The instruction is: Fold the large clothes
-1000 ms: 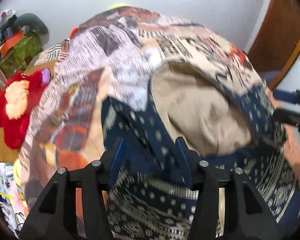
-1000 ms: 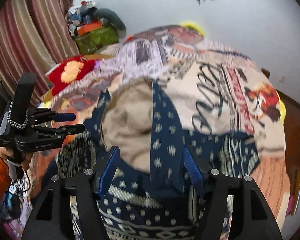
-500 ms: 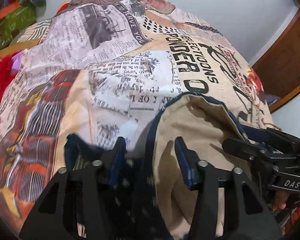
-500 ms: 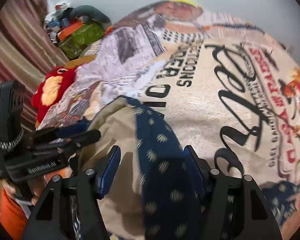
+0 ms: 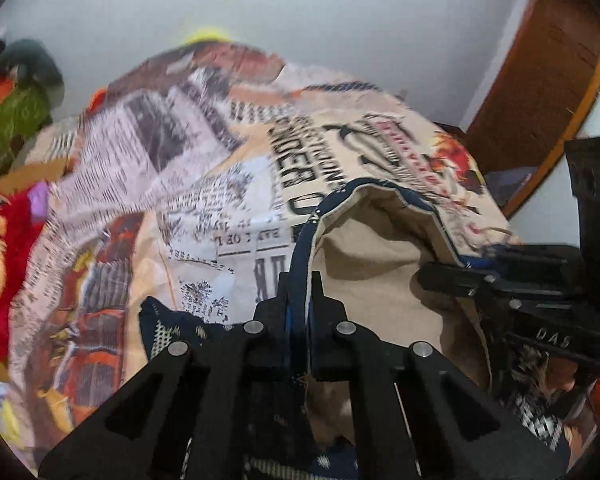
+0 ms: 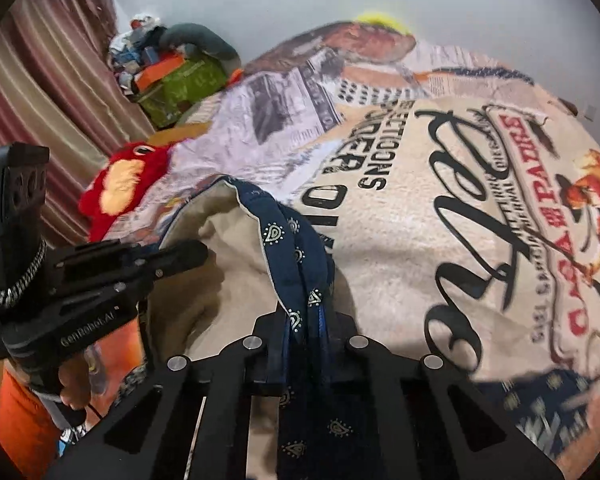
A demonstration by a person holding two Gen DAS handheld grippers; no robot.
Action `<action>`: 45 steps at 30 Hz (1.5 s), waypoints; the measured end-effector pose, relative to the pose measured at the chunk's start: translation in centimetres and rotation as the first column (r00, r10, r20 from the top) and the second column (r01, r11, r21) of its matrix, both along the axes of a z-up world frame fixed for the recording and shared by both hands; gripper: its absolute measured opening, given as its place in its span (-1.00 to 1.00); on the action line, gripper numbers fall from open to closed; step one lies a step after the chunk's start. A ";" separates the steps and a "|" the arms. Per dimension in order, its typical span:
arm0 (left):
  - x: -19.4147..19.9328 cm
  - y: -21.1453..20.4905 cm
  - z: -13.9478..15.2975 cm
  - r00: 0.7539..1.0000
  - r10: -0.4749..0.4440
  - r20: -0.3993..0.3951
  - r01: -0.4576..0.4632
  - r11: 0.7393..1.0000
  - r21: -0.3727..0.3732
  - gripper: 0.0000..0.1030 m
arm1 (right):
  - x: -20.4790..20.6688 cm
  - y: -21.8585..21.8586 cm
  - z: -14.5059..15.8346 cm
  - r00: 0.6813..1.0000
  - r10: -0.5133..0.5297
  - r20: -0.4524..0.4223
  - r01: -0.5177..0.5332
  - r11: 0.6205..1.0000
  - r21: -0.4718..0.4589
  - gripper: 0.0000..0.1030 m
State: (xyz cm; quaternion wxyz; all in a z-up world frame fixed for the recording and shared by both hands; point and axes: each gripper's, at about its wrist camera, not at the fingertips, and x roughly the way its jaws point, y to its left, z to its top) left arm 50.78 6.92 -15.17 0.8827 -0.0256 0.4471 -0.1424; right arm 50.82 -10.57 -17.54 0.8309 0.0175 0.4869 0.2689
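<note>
Both tools, left tool [image 5: 299, 292] and right tool [image 6: 306, 320], clamp the navy garment [image 6: 284, 240] hem (beige lining up), side by side.

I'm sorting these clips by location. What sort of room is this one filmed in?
Most likely a bedroom at home: the garment lies on a bed covered with a newspaper-print blanket, a red plush toy sits at its edge, and a striped curtain hangs beside it.

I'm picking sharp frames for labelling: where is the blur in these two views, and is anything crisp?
Left wrist view: motion blur smears the bedspread and red plush toy; the left gripper, shut on the navy garment, is sharper. Right wrist view: cleaner; the garment's paisley print reads clearly at the right gripper, with softness only at the fisheye edges.
</note>
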 end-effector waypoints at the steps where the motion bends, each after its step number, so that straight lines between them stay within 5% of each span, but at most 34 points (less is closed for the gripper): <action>1: -0.9 -0.3 0.8 1.000 -0.009 0.014 0.009 1.000 0.007 -0.89 | -1.0 -0.3 1.1 1.000 0.004 0.022 -0.004 1.000 0.002 -0.82; 6: -6.1 -1.3 4.0 0.996 -0.043 0.074 0.039 0.998 0.048 -0.89 | -6.5 -1.7 5.7 0.994 0.030 0.108 -0.031 0.999 0.013 -0.82; 11: -11.1 -1.6 4.3 0.995 -0.068 0.070 0.061 0.994 0.086 -0.89 | -12.4 -2.5 7.3 0.990 0.063 0.125 -0.063 0.998 0.000 -0.82; 22: -18.9 0.4 -1.1 0.996 -0.052 -0.073 0.058 0.994 0.092 -0.69 | -22.6 -1.8 3.6 0.991 0.135 0.017 -0.134 0.990 -0.052 -0.82; 26: -21.2 1.0 -3.3 0.993 -0.041 -0.114 0.053 0.993 0.107 -0.48 | -24.6 -1.7 1.5 0.988 0.144 -0.050 -0.148 0.986 -0.073 -0.81; 34: -24.3 4.1 -7.6 0.974 0.056 -0.219 -0.032 0.993 0.112 -0.48 | -26.8 -3.2 -0.3 0.993 0.101 -0.061 -0.108 0.986 -0.128 -0.78; 40: -25.7 6.2 -6.0 0.978 0.107 -0.178 -0.086 0.989 0.119 -0.48 | -27.1 -4.2 0.9 0.996 0.069 -0.061 -0.077 0.988 -0.132 -0.77; 43: -25.6 6.6 -3.4 0.984 0.120 -0.131 -0.109 0.990 0.087 -0.45 | -27.3 -4.5 1.6 0.994 0.073 -0.078 -0.083 0.989 -0.127 -0.54; 45: -25.1 6.1 -1.7 0.989 0.112 -0.093 -0.107 0.993 0.055 -0.28 | -27.8 -4.8 2.3 0.995 0.074 -0.069 -0.082 0.991 -0.107 0.11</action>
